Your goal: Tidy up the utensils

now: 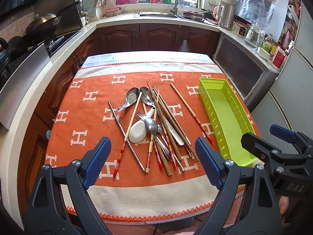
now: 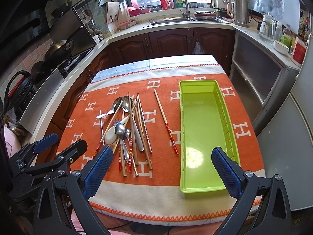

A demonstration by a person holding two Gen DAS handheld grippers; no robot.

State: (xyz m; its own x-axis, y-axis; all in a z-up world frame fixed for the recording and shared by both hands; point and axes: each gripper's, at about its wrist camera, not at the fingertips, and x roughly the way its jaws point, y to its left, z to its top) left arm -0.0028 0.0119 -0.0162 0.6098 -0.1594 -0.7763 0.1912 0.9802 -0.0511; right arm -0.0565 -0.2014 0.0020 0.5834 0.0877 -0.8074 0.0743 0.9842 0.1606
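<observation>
Both my grippers, left (image 1: 152,164) and right (image 2: 162,170), hang wide apart, holding nothing. Utensil pile (image 1: 154,125) sits left of the green tray (image 2: 203,137), one chopstick (image 2: 165,121) between them.

Left gripper (image 1: 152,159) held level and low, jaws spread wide, blue ribbed pads (image 1: 97,161) facing each other, nothing between them. Right gripper (image 2: 162,171) alongside, just to the right and at about the same height, jaws likewise wide apart and holding nothing. Both pointing forward, roughly parallel, close together without touching. Part of a hand (image 1: 283,205) visible beneath the right gripper's body.
</observation>
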